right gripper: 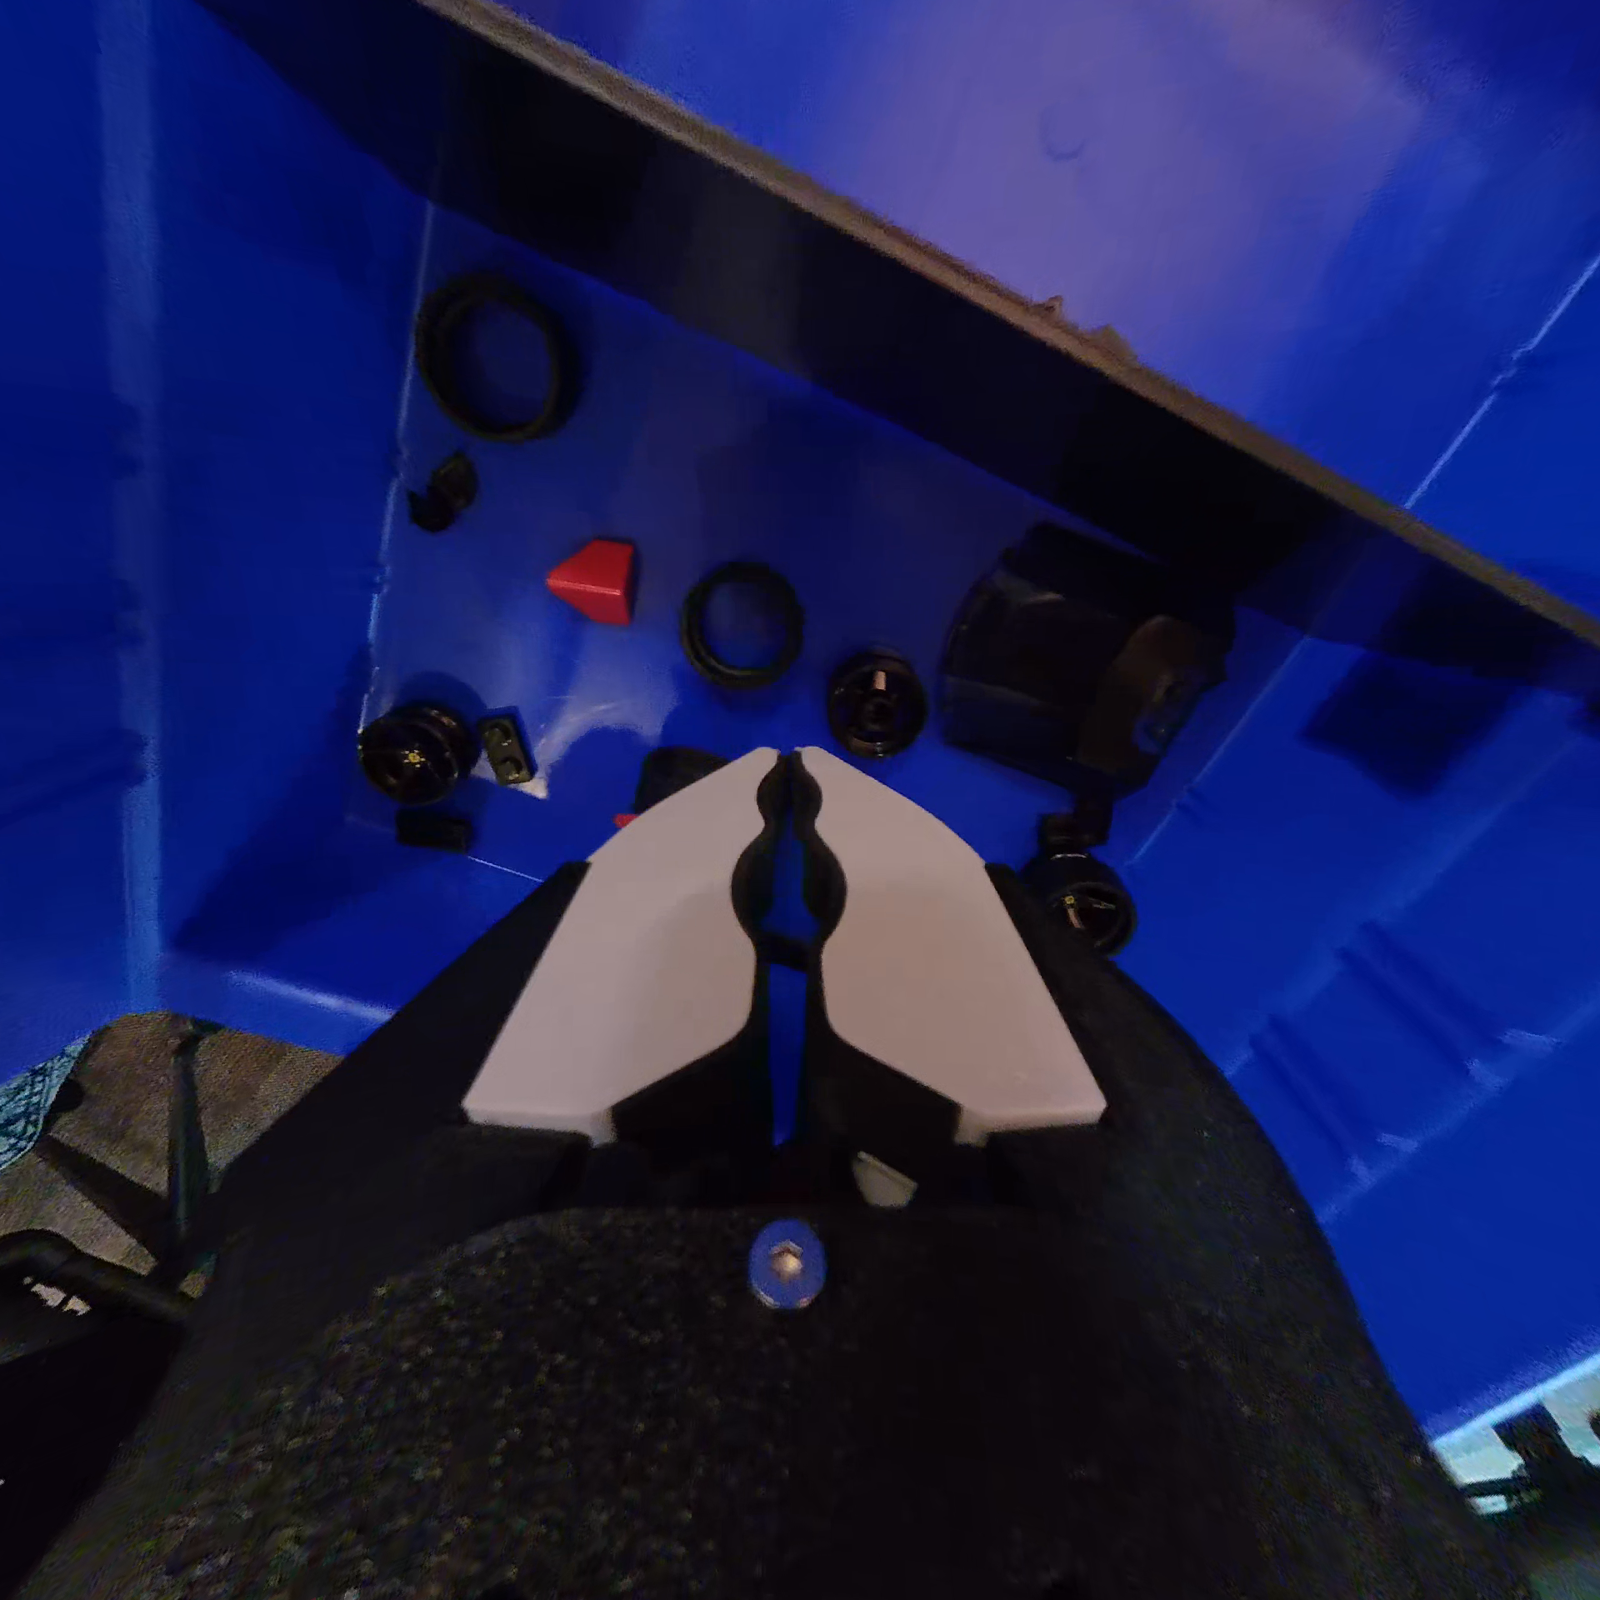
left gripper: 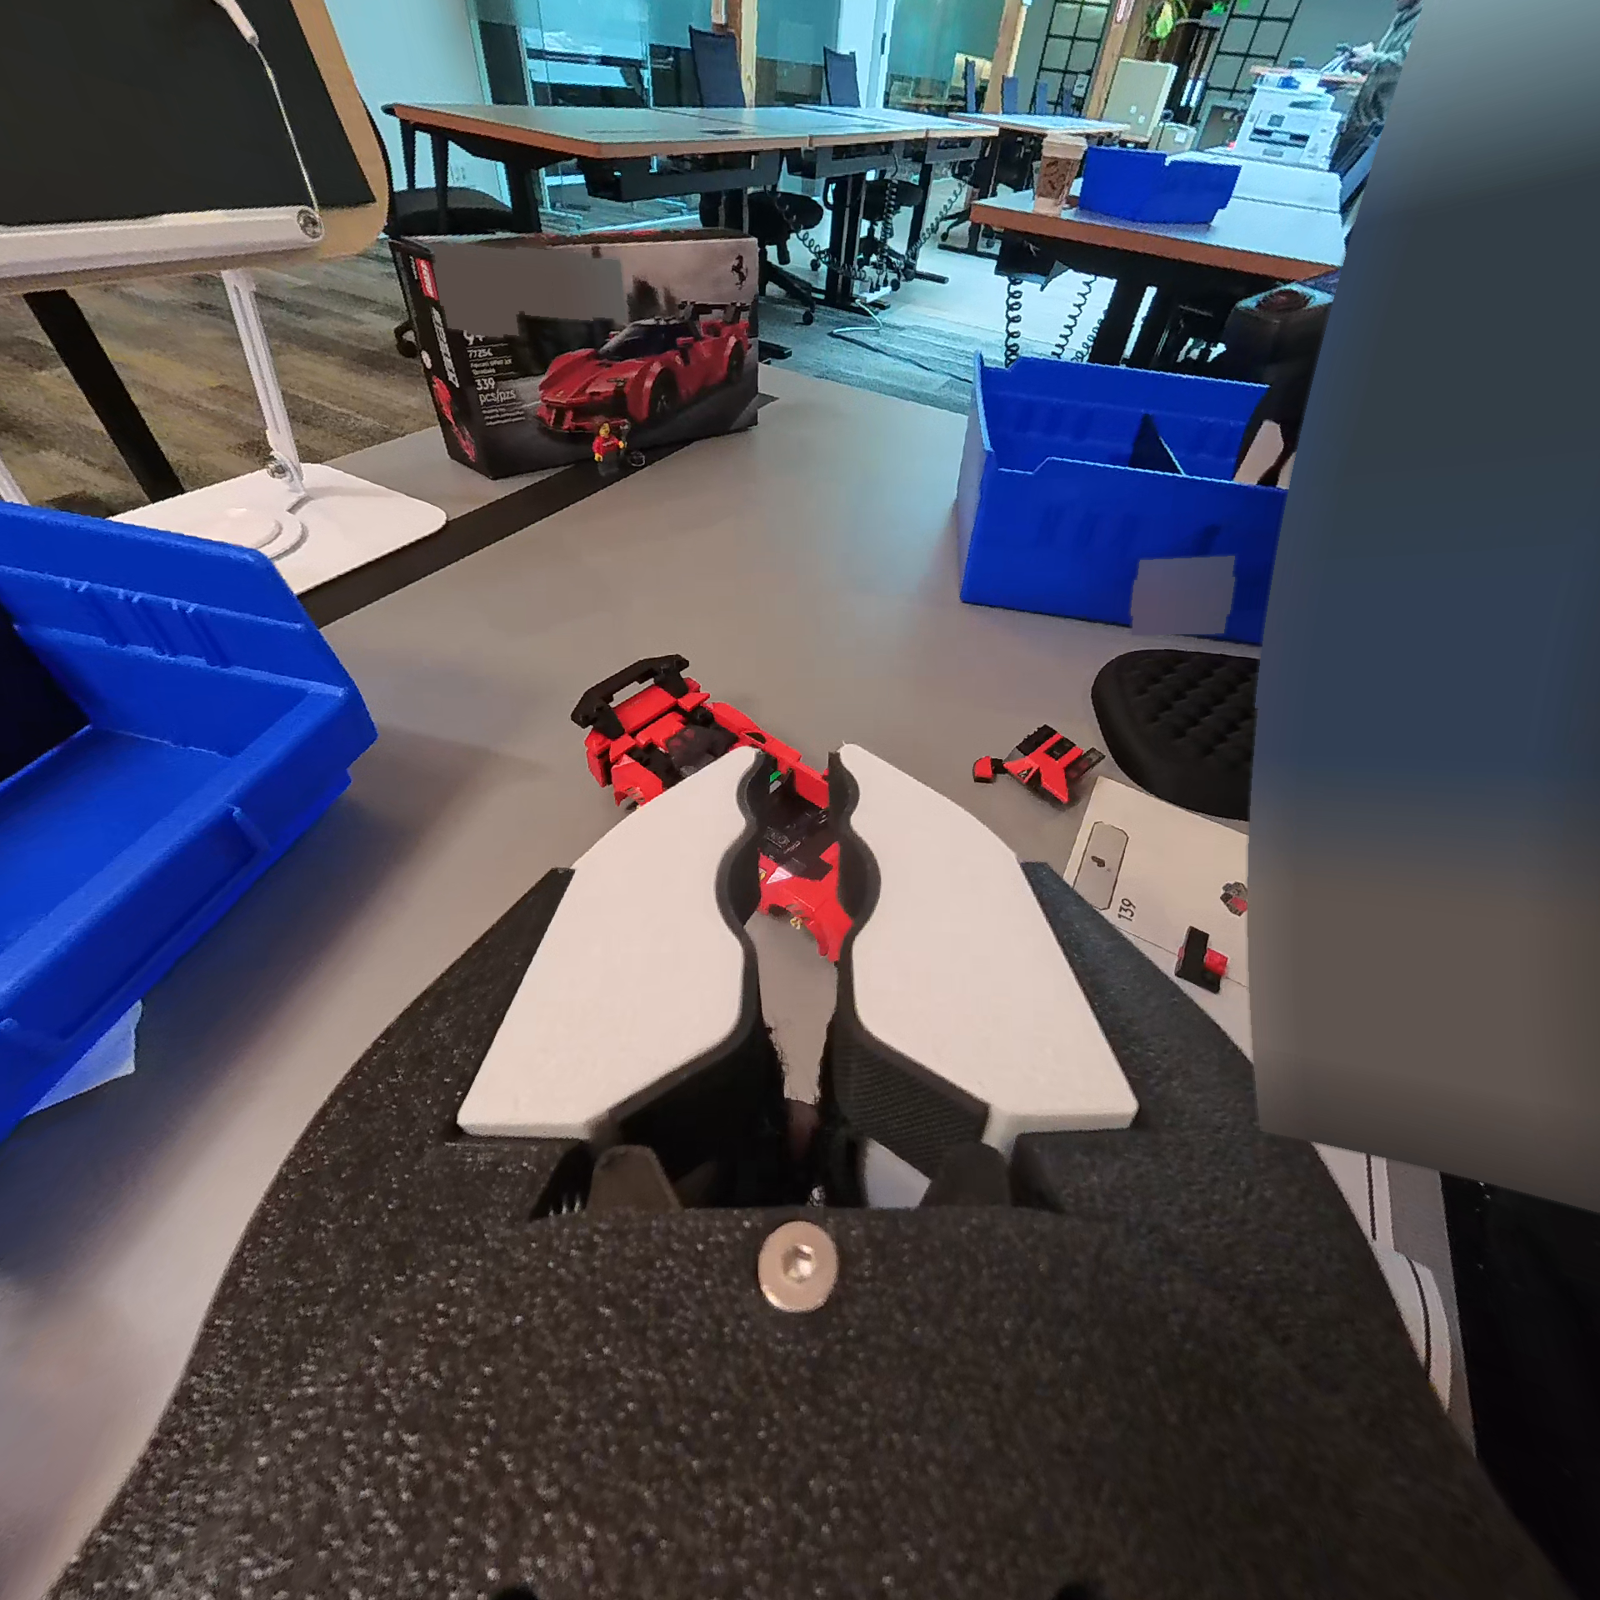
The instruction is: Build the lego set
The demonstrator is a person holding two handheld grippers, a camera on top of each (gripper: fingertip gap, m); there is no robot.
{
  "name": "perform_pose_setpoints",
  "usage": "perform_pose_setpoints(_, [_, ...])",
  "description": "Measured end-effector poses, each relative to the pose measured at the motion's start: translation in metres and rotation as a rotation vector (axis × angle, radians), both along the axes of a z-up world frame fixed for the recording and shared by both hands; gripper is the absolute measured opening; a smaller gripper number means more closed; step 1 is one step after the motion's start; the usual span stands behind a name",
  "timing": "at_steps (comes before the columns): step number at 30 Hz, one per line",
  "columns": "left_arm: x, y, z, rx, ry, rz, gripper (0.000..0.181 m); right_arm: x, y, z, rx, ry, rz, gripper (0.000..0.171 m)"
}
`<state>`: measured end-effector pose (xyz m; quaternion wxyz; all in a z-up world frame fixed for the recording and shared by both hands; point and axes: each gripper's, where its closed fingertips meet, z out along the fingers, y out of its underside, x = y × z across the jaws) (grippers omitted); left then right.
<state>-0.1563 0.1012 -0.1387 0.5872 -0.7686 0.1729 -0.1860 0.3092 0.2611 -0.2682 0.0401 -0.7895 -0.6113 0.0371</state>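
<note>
In the left wrist view my left gripper (left gripper: 796, 753) is closed around the middle of a red and black lego car (left gripper: 658, 736) that rests on the grey table (left gripper: 779, 563). The car's cockpit shows between the fingers. A small red and black sub-assembly (left gripper: 1043, 762) lies to the right, next to an instruction sheet (left gripper: 1160, 874) with a small red and black piece (left gripper: 1202, 957) on it. In the right wrist view my right gripper (right gripper: 786, 760) is shut, its tips touching, low inside a blue bin (right gripper: 260, 433). A red wedge piece (right gripper: 597, 582), black tyres (right gripper: 742, 625), black wheels (right gripper: 876, 703) and a dark curved piece (right gripper: 1065, 667) lie there.
A blue bin (left gripper: 130, 736) stands at the left and another (left gripper: 1108, 511) at the right. The set's box (left gripper: 589, 346) stands at the table's far side, beside a white stand (left gripper: 286, 511). A black mesh pad (left gripper: 1186, 727) lies at the right. A divider edge (right gripper: 952, 260) crosses the bin. Spacing between my two grippers at the tips: around 50 centimeters. My left tips are about 50 centimeters from the dark curved piece (right gripper: 1065, 667), my right tips only 5 centimeters.
</note>
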Motion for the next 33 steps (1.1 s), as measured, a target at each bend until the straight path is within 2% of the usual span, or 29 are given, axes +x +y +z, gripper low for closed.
perform_pose_setpoints(6, [-0.002, -0.004, -0.003, -0.007, 0.02, 0.013, 0.013, 0.004, 0.009, 0.016, 0.037, 0.032, -0.021, 0.002])
perform_pose_setpoints(11, [-0.005, -0.012, 0.008, 0.039, 0.045, 0.046, 0.012, -0.008, -0.013, 0.034, -0.029, 0.134, 0.115, 0.0])
perform_pose_setpoints(15, [-0.013, -0.015, 0.009, 0.015, 0.073, 0.095, 0.012, -0.025, -0.036, 0.022, -0.159, 0.178, 0.206, 0.0])
perform_pose_setpoints(18, [-0.014, -0.012, 0.01, 0.004, 0.061, 0.118, 0.012, -0.018, -0.036, -0.002, -0.171, 0.054, 0.256, 0.0])
perform_pose_setpoints(20, [-0.011, -0.009, 0.01, -0.005, 0.054, 0.119, 0.012, -0.011, -0.021, -0.009, -0.117, 0.003, 0.247, 0.001])
perform_pose_setpoints(23, [-0.012, -0.005, 0.004, -0.056, 0.091, 0.133, 0.013, 0.012, 0.023, 0.004, 0.084, -0.068, 0.177, 0.001])
perform_pose_setpoints(25, [-0.014, -0.004, 0.001, -0.078, 0.124, 0.151, 0.013, 0.02, 0.032, 0.019, 0.117, -0.012, 0.156, 0.0])
perform_pose_setpoints(29, [-0.018, 0.0, -0.002, -0.108, 0.147, 0.183, 0.013, 0.031, 0.028, 0.043, 0.093, 0.095, 0.104, 0.006])
perform_pose_setpoints(33, [-0.017, 0.009, -0.004, -0.127, 0.131, 0.187, 0.013, 0.031, 0.003, 0.043, -0.006, 0.155, 0.122, 0.01])
